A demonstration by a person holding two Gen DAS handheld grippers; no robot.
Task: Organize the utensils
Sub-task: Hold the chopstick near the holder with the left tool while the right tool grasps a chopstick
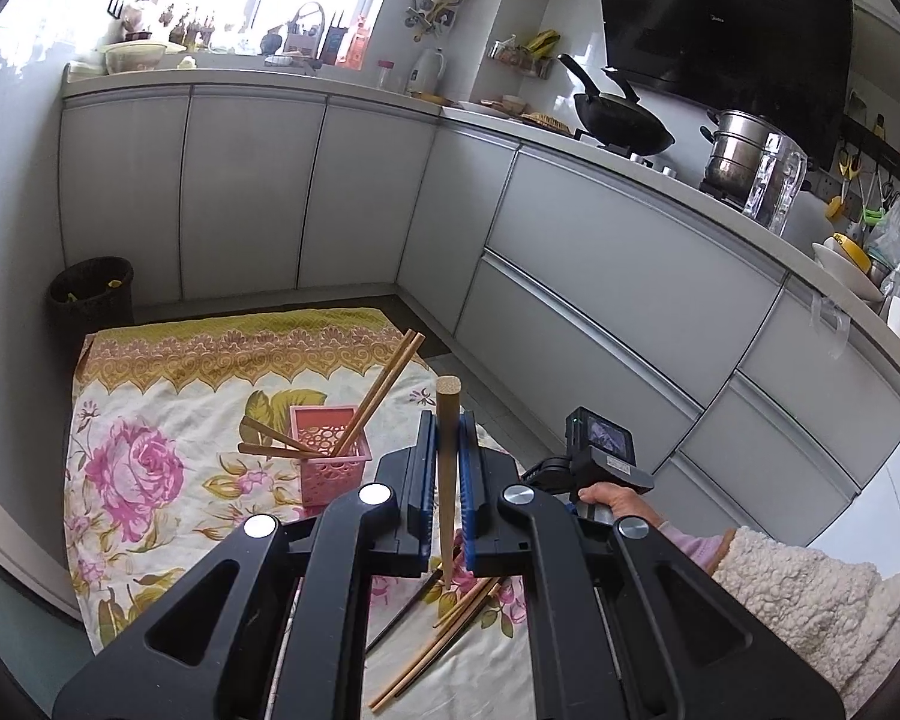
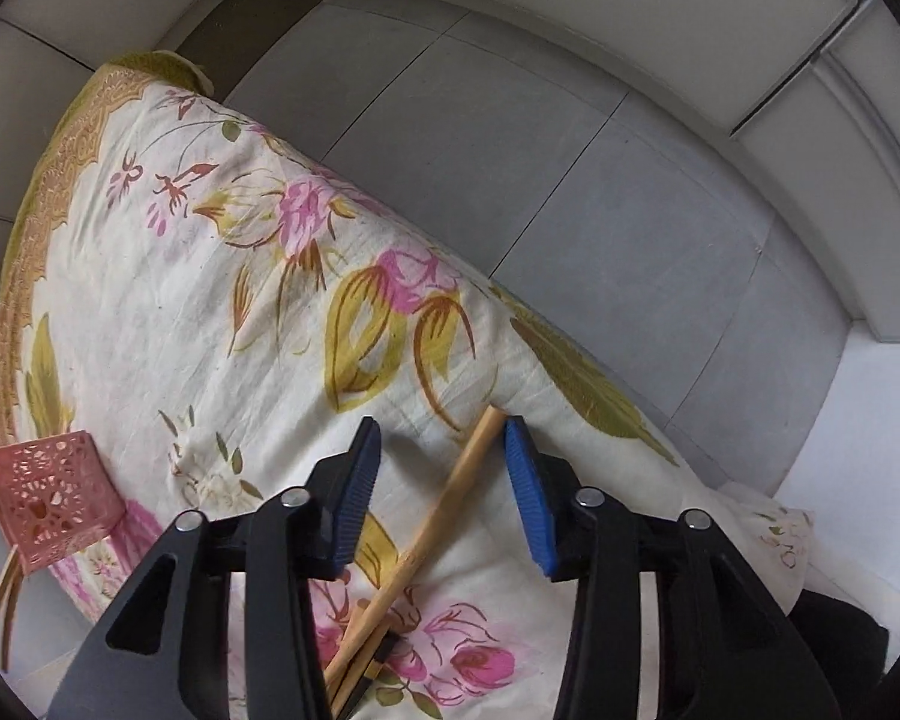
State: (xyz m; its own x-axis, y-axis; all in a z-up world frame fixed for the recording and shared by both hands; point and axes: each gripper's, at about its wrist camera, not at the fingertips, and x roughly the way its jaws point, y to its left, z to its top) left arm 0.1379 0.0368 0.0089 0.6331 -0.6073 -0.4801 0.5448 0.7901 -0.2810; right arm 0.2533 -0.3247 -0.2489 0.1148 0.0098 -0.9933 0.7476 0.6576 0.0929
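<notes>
The floral cloth (image 1: 168, 396) lies on the kitchen floor, and I tell all places from it. On it, near its far end, stands the pink basket (image 1: 330, 453), with several chopsticks (image 1: 378, 387) leaning in it. At the near end of the cloth lies a loose pile of chopsticks (image 1: 444, 630). My left gripper (image 1: 448, 450) hangs above that pile, its jaws clenched on one chopstick (image 1: 448, 474), which points up and away. My right gripper (image 2: 444, 474) points down over the near end of the cloth; its jaws are released, and one chopstick of the pile (image 2: 444, 510) lies between them, untouched.
</notes>
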